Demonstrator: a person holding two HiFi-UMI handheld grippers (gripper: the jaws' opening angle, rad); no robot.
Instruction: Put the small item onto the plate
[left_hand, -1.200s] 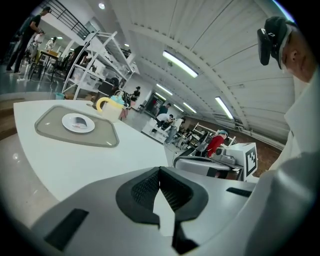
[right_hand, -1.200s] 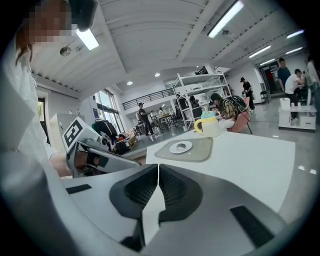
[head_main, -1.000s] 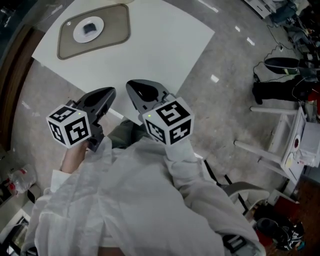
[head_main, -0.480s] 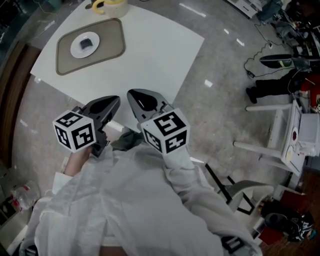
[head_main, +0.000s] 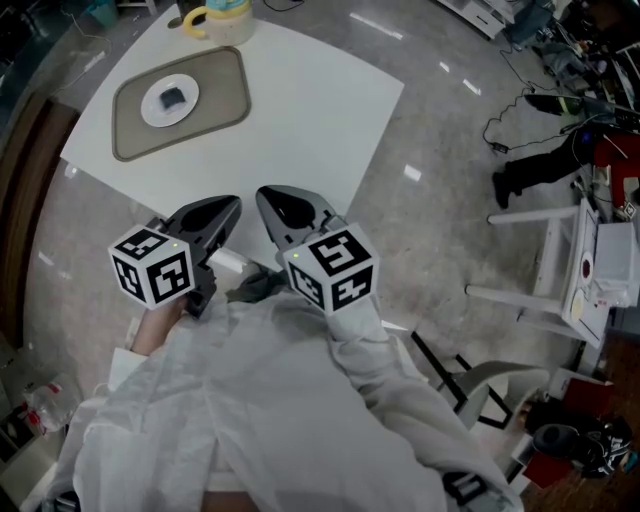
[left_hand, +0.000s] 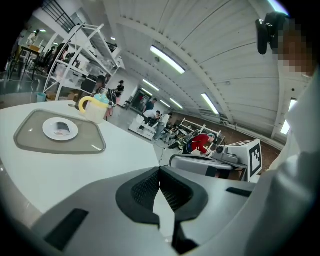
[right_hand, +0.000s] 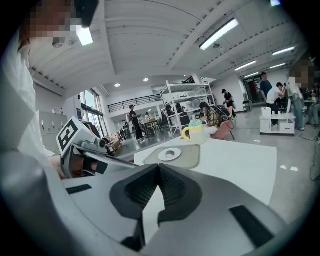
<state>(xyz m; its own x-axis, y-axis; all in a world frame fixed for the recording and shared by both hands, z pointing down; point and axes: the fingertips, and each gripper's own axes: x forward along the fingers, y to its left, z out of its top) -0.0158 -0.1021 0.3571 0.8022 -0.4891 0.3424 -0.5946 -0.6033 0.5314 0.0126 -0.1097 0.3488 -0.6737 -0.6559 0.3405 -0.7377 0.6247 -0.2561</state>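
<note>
Well ahead of both tools, on the far part of the white counter (head_main: 300, 100), the small dark item (head_main: 172, 96) lies on a white plate (head_main: 150, 108) in a beige tray (head_main: 225, 85), with a yellow-handled cup (head_main: 228, 18) just beyond. The left tool (head_main: 222, 210) and right tool (head_main: 280, 198), each carrying a cube (head_main: 333, 267) of black-and-white square markers, hover side by side at the counter's near edge. Both have their jaws pressed together on nothing.
</note>
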